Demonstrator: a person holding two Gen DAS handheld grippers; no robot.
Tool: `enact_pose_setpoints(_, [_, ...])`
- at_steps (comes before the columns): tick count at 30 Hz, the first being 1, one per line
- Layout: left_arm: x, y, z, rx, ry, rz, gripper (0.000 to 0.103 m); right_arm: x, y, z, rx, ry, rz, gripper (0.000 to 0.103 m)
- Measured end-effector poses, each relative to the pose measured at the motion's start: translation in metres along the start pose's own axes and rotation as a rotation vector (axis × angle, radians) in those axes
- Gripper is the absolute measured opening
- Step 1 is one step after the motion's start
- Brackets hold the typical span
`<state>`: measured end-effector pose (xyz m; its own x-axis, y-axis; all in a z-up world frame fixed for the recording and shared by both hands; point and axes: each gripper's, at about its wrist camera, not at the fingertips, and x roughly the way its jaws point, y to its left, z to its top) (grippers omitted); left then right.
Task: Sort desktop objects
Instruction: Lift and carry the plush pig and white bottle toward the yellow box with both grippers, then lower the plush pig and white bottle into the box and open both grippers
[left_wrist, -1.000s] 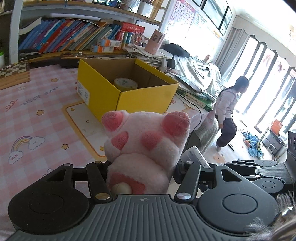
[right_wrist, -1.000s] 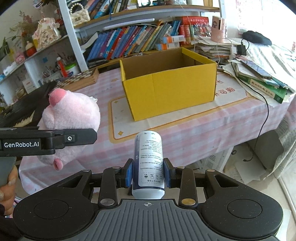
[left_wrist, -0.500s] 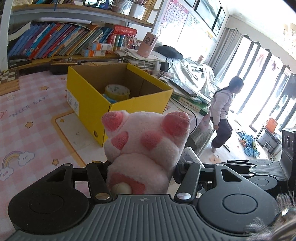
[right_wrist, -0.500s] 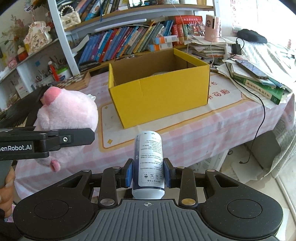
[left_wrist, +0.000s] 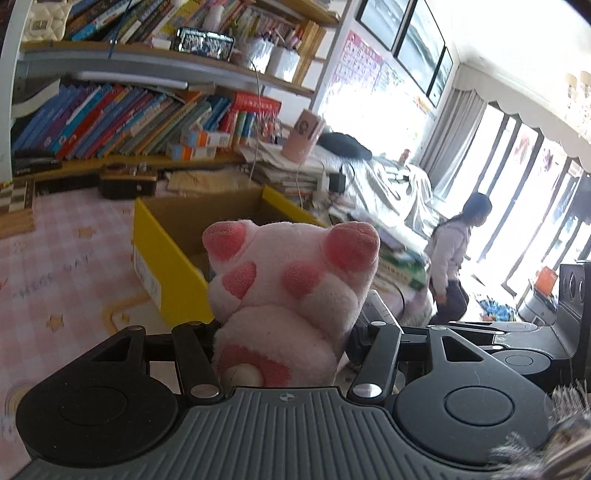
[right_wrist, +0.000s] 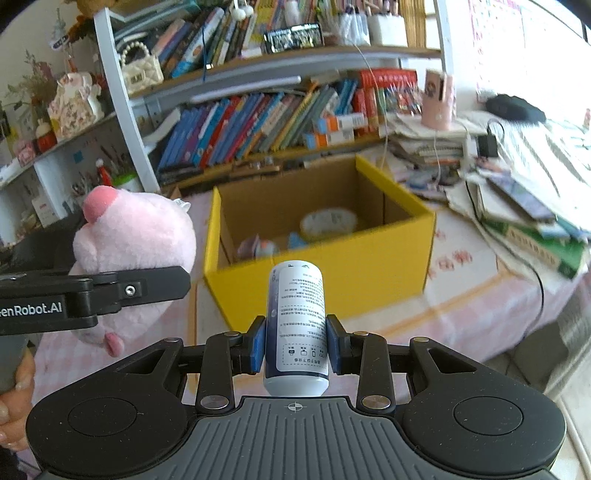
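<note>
Right gripper (right_wrist: 295, 345) pinches white bottle (right_wrist: 296, 328), left gripper (left_wrist: 284, 343) clamps pink plush (left_wrist: 291, 295); both short of yellow box (right_wrist: 317, 273), already holding tape roll (right_wrist: 328, 223); two drops remain.

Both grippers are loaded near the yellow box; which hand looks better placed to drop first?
Right, probably: its bottle points at the yellow box opening ahead, while the plush toy hangs off the box's left side.

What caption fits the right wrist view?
Right gripper holds a white bottle before the open yellow box; left gripper carries a pink plush.
</note>
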<state>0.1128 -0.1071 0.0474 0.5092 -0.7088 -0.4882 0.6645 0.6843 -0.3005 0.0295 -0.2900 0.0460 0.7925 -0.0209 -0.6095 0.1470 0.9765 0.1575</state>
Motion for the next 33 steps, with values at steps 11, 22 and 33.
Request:
enact_pose_setpoints(11, [0.030,0.002,0.042,0.018,-0.073,0.006,0.055,0.025,-0.015,0.042,0.000,-0.053,0.004,0.033])
enact_pose_setpoints(22, [0.064,0.007,0.079,0.009,-0.124,0.019,0.055,0.056,-0.033,0.086,-0.002,-0.107,0.006,0.033])
enact_pose_setpoints(33, [0.130,0.037,0.088,0.019,-0.030,0.103,0.056,0.114,-0.039,0.100,-0.042,-0.033,0.009,0.033])
